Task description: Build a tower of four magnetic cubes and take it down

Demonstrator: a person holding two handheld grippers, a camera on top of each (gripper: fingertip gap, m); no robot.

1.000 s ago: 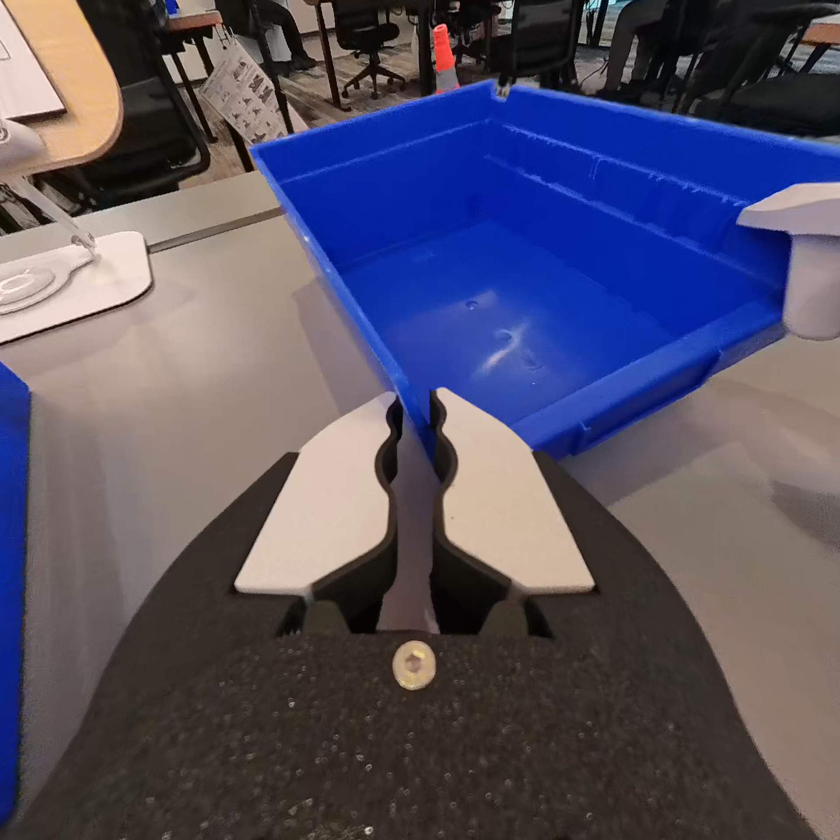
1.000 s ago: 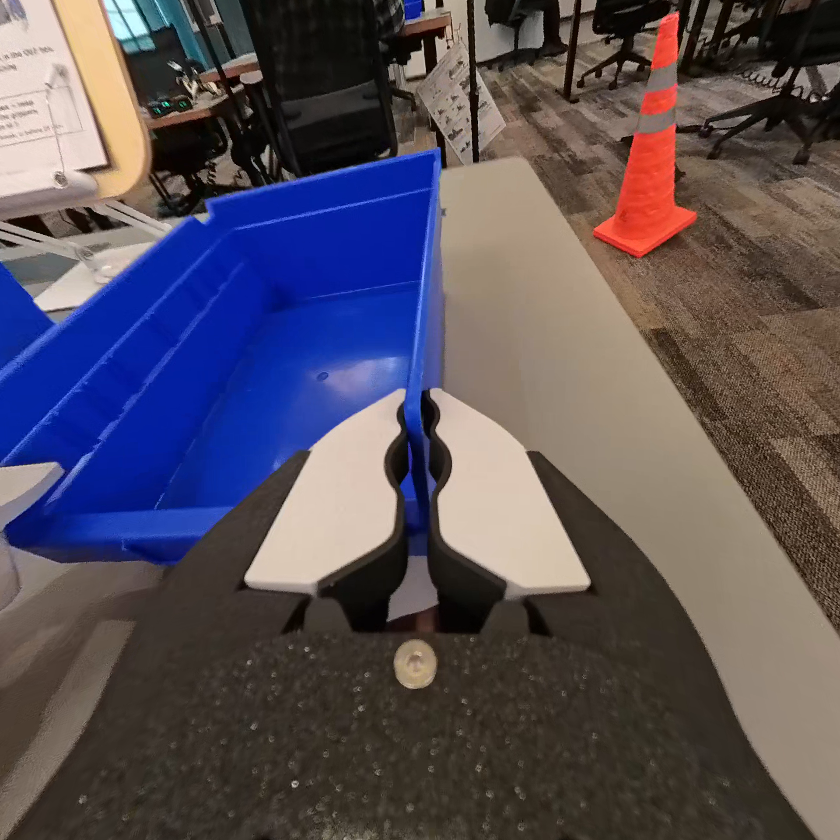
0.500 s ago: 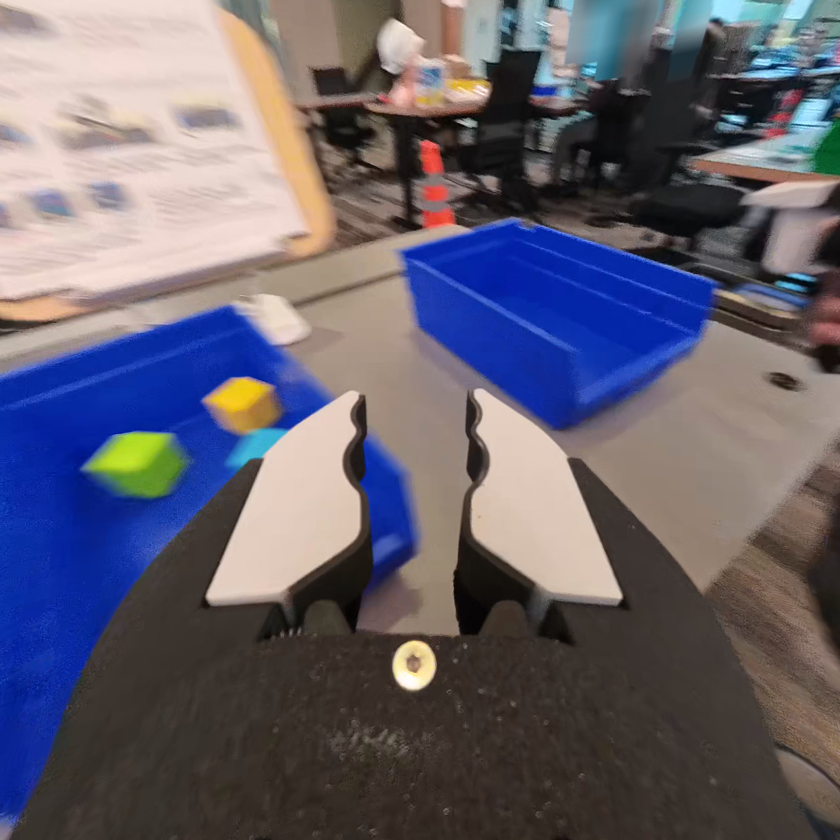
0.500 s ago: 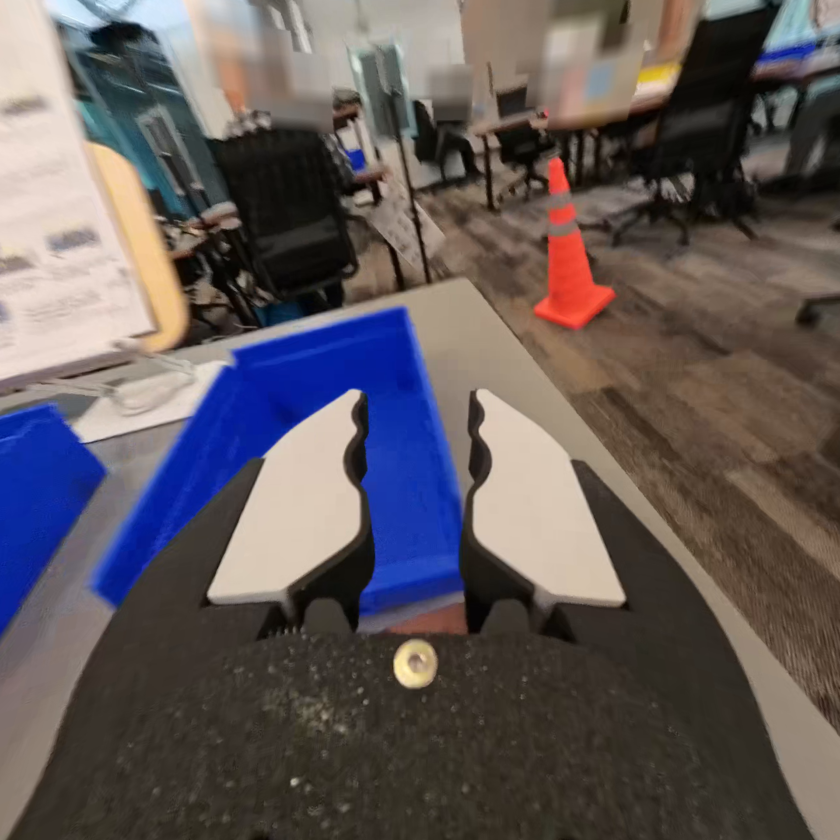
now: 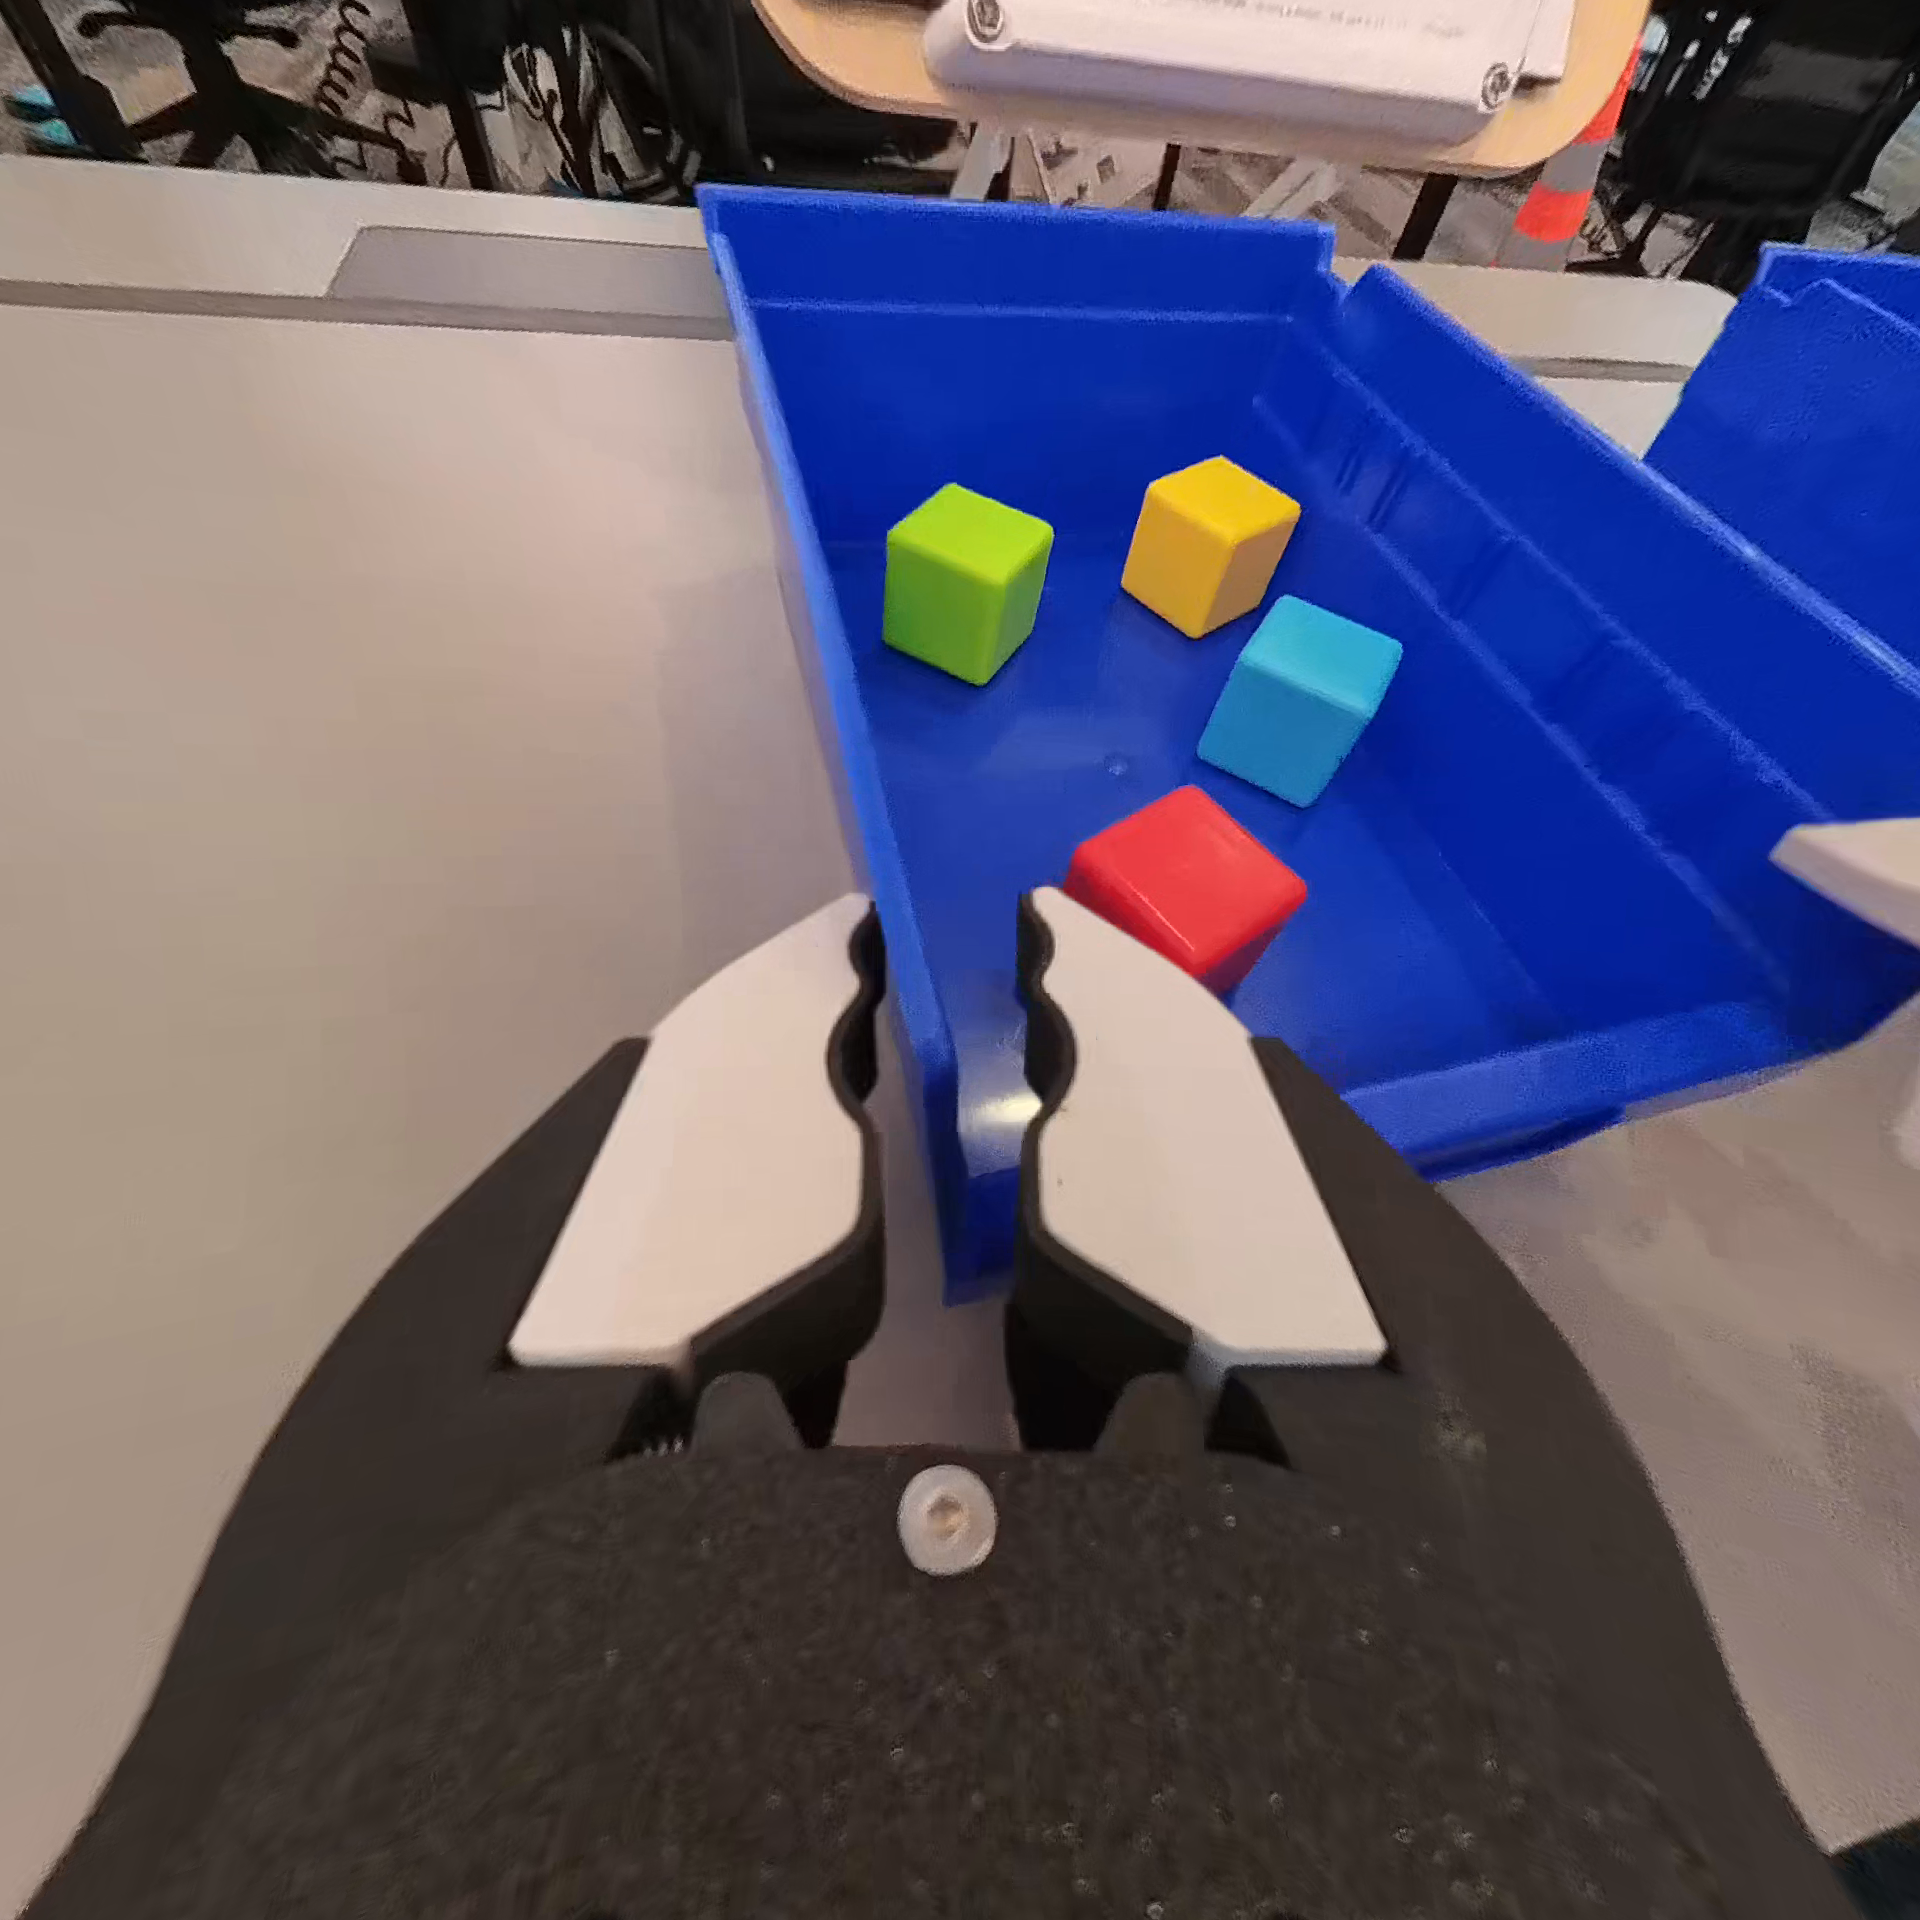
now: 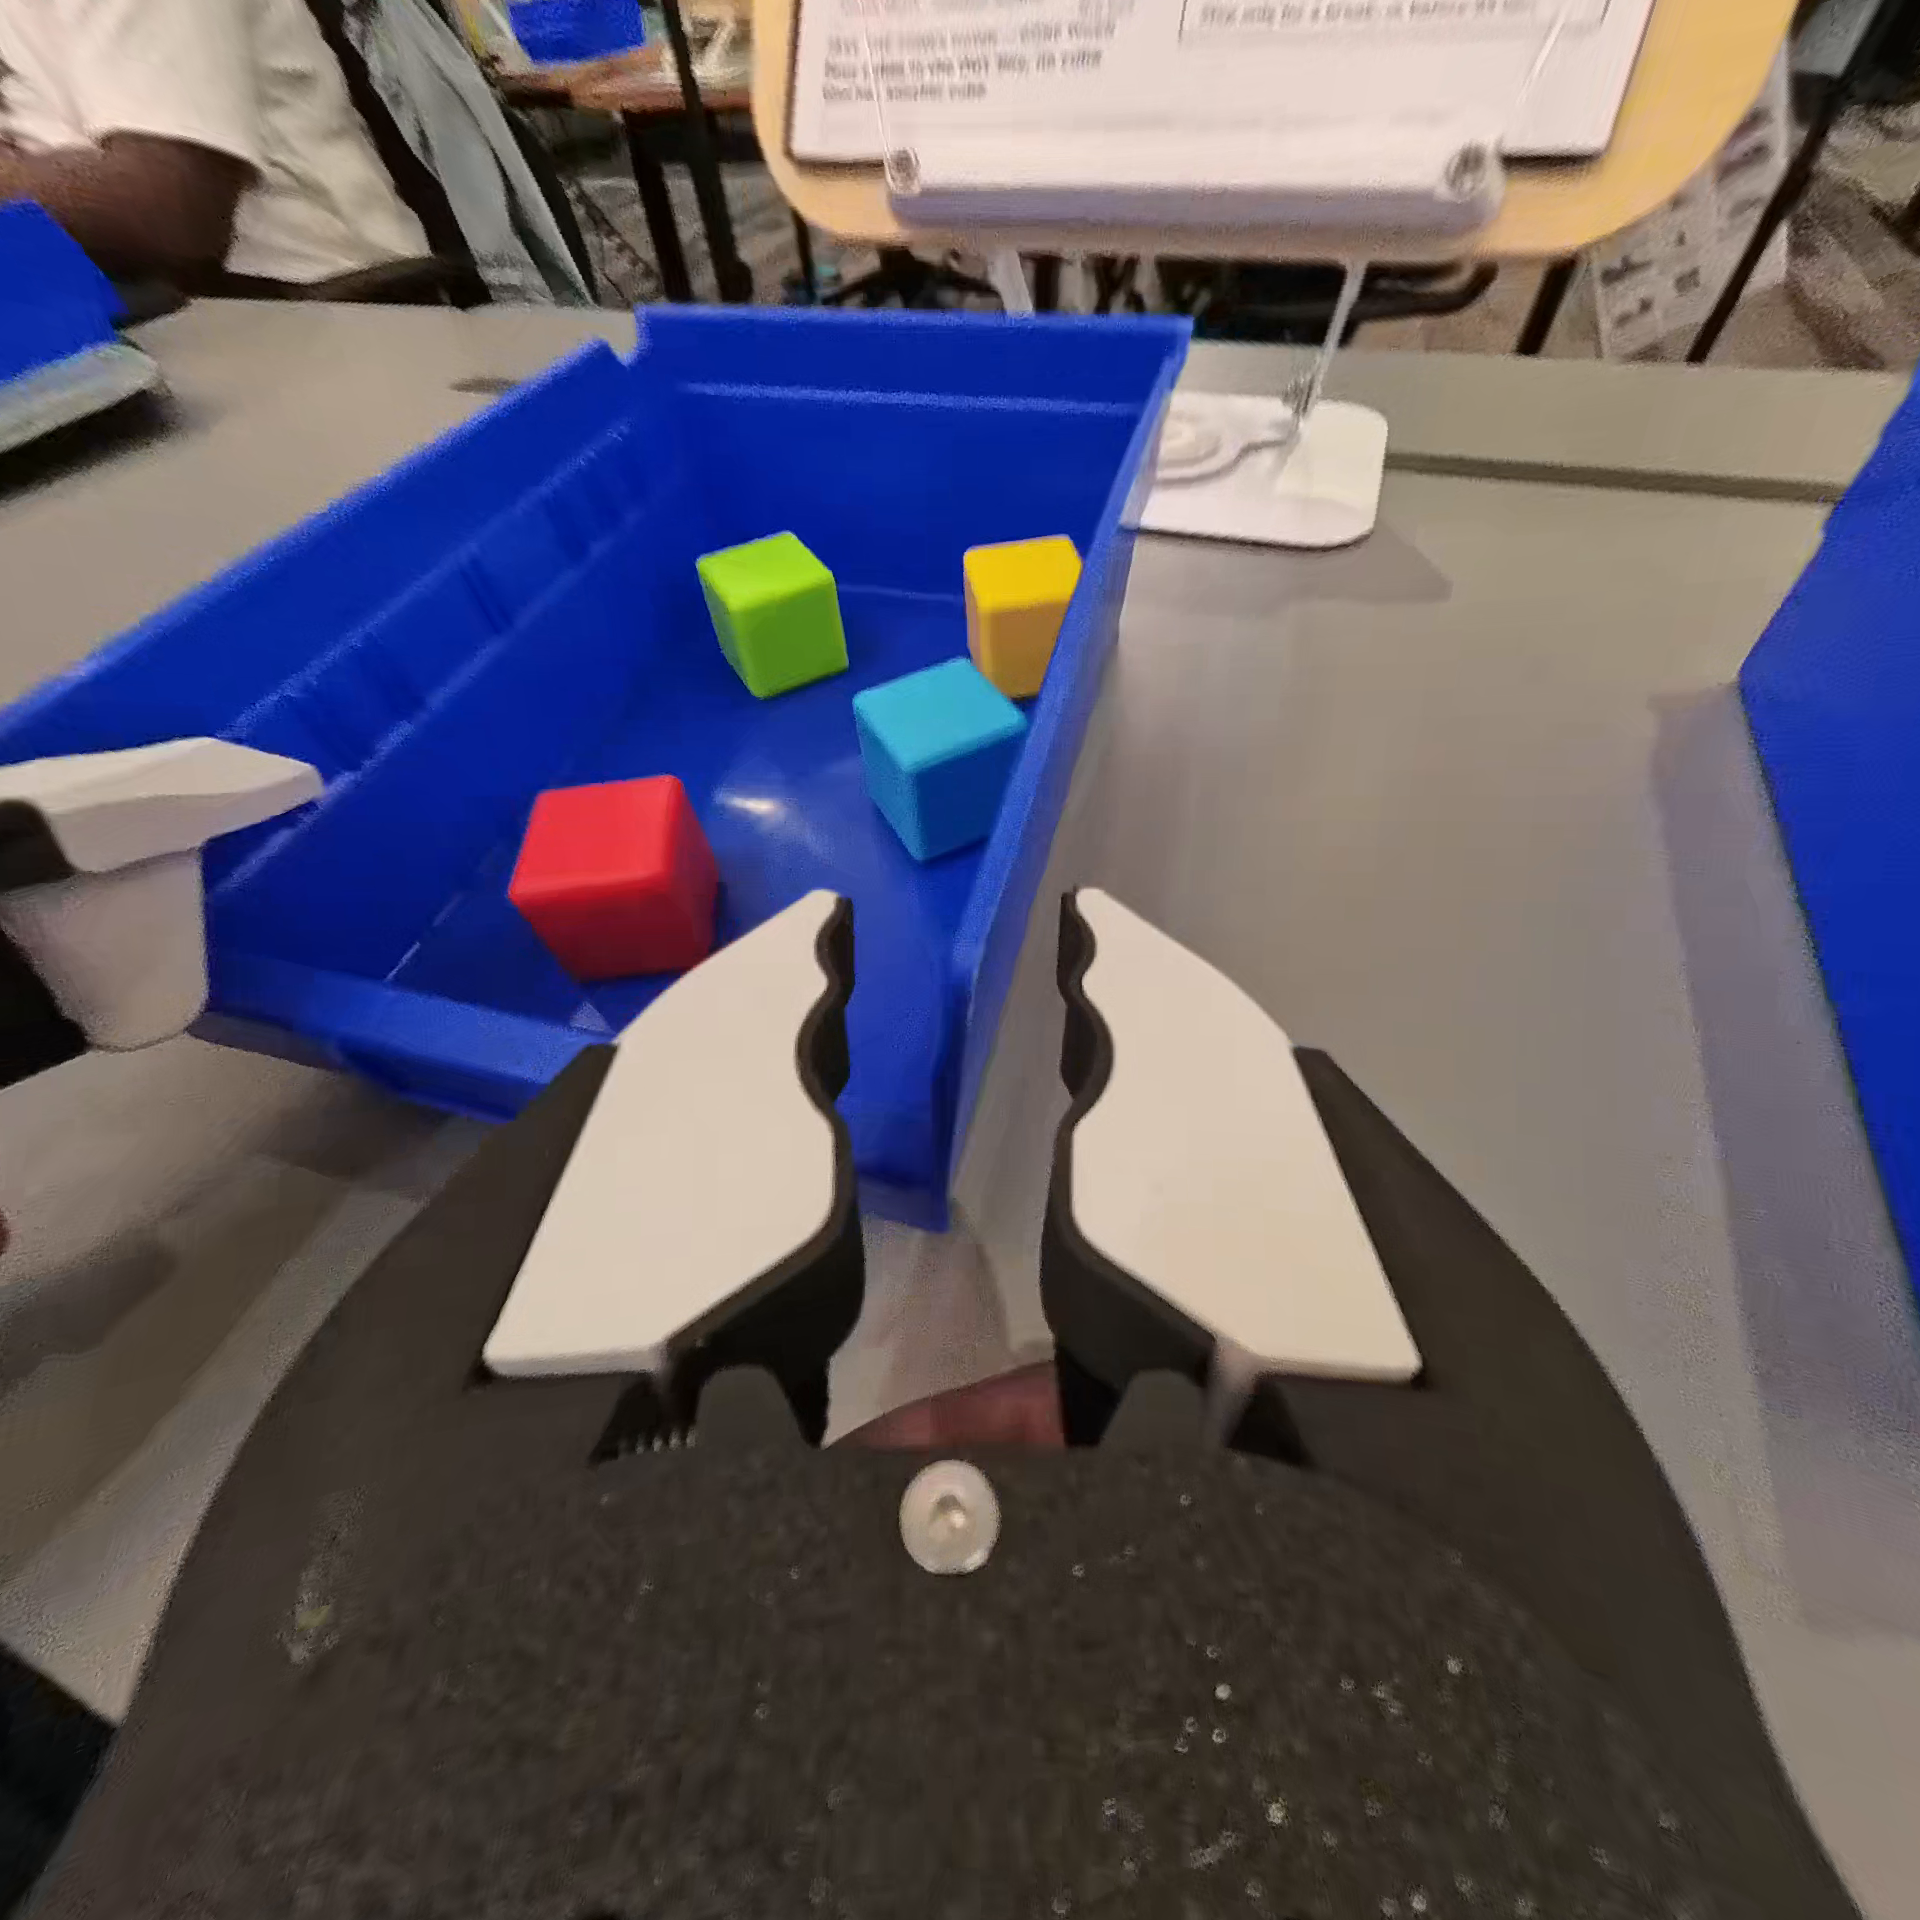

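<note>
Straddling bin (image 5: 914, 997) walls, jaws apart.

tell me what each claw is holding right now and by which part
Nothing is held. The left claw and right claw are both open, each straddling a side wall of the blue bin without clamping it.

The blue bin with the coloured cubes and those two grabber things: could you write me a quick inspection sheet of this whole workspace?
Surface: grey table, bare around the bin.
Job's things: green cube, yellow cube, cyan cube and red cube lie apart in the blue bin; none stacked.
Clutter: second bin at the right; white stand base behind.
Grippers: left gripper open, fingers straddling the bin's left wall; right gripper open, straddling its right wall. Neither holds a cube.
Cables: nothing seen on the table.
Surroundings: board with a sheet, traffic cone, a seated person.
</note>
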